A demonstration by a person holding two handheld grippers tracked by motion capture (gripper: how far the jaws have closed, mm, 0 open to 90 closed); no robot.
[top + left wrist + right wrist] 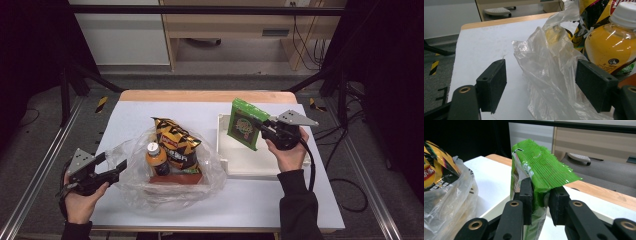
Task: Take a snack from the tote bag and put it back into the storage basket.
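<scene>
Green snack packet (pixel 244 124) is the item in play, held up over the left end of the white tray (pixel 248 162), which sits near the right edge of the white table (pixel 130 117). Rest, going left to right:

Left gripper (pixel 114 164) sits by the front-left corner of the table, hand (pixel 80 200) under it. Jaws spread wide. In the left gripper view (pixel 541 85) loose film of the clear plastic bag (pixel 549 62) lies between the pads, nearest the right pad; can't tell if it touches. Nothing clamped.

Clear plastic bag (pixel 131 186) sits crumpled at table centre, toward the front edge, mouth open. Inside it: orange drink bottle (pixel 156 158) with white cap, standing up; black-and-yellow chip bag (pixel 176 141) just behind and to the right of it, leaning; a reddish-brown flat item (pixel 176 178) under both, can't tell what.

Right gripper (pixel 262 126) is above the tray, pointing left, hand (pixel 290 150) behind it. Right gripper view (pixel 541 203): both pads pinch the green snack packet (pixel 541 167) at its edge, film creased between them. Packet stands roughly upright, tilted a bit, and looks to be off the tray floor; its lower edge is hard to read. Crimped seal end faces up.
</scene>
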